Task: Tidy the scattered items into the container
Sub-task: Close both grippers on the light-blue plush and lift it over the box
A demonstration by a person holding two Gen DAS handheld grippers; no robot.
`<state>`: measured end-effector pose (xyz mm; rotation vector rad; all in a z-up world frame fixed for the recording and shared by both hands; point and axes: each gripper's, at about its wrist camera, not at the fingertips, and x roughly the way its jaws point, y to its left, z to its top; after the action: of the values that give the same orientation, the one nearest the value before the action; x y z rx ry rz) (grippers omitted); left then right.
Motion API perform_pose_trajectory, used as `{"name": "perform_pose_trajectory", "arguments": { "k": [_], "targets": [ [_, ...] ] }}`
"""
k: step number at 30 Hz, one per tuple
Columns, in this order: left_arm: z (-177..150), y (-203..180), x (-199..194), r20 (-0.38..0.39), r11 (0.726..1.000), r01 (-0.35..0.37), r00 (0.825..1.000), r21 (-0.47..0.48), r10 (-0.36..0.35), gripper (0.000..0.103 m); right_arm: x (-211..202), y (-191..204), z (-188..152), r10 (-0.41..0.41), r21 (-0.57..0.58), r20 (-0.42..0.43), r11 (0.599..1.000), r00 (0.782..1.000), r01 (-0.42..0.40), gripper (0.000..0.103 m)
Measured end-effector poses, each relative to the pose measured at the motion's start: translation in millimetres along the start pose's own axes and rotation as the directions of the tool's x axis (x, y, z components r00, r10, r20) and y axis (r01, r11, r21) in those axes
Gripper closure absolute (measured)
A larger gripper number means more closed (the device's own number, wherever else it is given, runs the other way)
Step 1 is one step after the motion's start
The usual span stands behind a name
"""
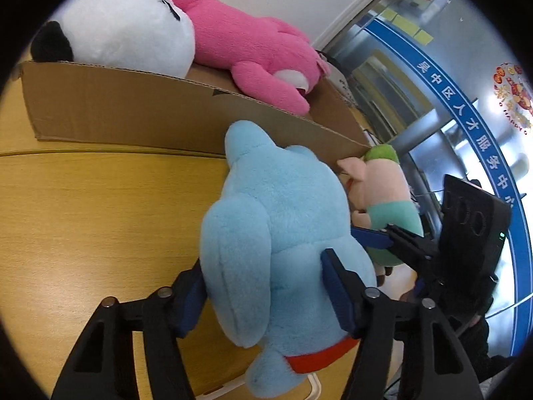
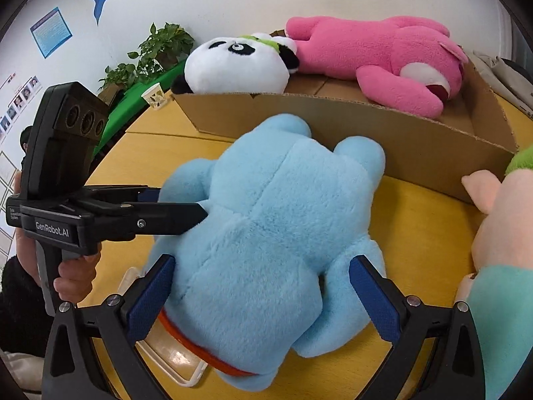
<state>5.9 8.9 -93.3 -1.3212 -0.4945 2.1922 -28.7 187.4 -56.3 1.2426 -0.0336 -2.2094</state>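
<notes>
Clearly, from the left wrist, the left gripper (image 1: 266, 286) has its tongs pressed into both flanks of the blue plush (image 1: 279, 240), which sits on the table (image 1: 83, 216) just before the box (image 1: 133, 113). At 3 o'clock the right gripper (image 1: 386, 236) noses in beside a pig doll (image 1: 383, 200).

From the right wrist, wide tongs straddle the blue plush, pads (image 2: 150, 296) touching fur; whether they squeeze, I cannot tell. My worry: soft stuffing could slip loose or catch the box wall at 12 o'clock. Counted: two plushes boxed, panda (image 2: 236, 66) and pink bear (image 2: 383, 56); two outside; one box.
</notes>
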Motion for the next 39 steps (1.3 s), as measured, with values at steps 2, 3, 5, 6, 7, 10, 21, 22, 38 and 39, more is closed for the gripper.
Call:
{"name": "perform_pose_trajectory", "arguments": {
  "k": [2, 3, 5, 6, 7, 10, 21, 22, 38, 39],
  "targets": [
    [-1, 1, 2, -0.011, 1.0, 0.022, 1.0, -0.005, -0.022, 0.047, -1, -4, -1, 0.019, 0.019, -0.005, 1.0, 1.0, -0.019, 0.0],
    [-1, 2, 2, -0.012, 1.0, 0.023, 1.0, -0.007, -0.023, 0.047, -2, -2, -2, 0.011, 0.013, -0.004, 1.0, 1.0, -0.011, 0.0],
    [-2, 5, 1, -0.011, 0.999, 0.03, 0.999, -0.014, -0.031, 0.049, -5, 5, -3, -0.023, -0.015, 0.007, 1.0, 1.0, 0.023, 0.0],
    [-3, 7, -1, -0.01, 0.999, 0.037, 0.999, -0.019, -0.037, 0.049, -7, 12, -3, -0.045, -0.039, 0.015, 0.998, 0.999, 0.046, 0.0],
    [-4, 9, -2, -0.009, 0.999, 0.043, 0.999, -0.025, -0.043, 0.05, -8, 17, -3, -0.054, -0.063, 0.017, 0.997, 0.998, 0.055, 0.0],
    [-5, 13, -2, -0.008, 0.997, 0.062, 0.998, -0.046, -0.063, 0.05, -4, 42, -9, -0.009, -0.187, -0.026, 0.982, 1.0, 0.004, 0.0],
    [2, 16, 8, -0.036, 0.991, 0.116, 0.992, -0.07, -0.118, 0.056, 19, 50, -11, -0.123, -0.206, -0.072, 0.973, 0.99, 0.106, 0.004],
    [2, 12, 6, -0.032, 0.993, 0.103, 0.994, -0.053, -0.105, 0.06, 19, 49, -11, -0.124, -0.204, -0.07, 0.973, 0.99, 0.107, 0.005],
    [25, -40, -64, 0.121, 0.994, 0.041, 0.991, 0.097, -0.053, 0.071, -27, 81, 10, -0.145, -0.294, 0.077, 0.942, 0.986, 0.161, 0.019],
    [31, -44, -70, 0.141, 0.993, 0.038, 0.989, 0.114, -0.054, 0.071, -33, 84, 16, -0.149, -0.31, 0.094, 0.935, 0.984, 0.172, 0.019]
  ]
}}
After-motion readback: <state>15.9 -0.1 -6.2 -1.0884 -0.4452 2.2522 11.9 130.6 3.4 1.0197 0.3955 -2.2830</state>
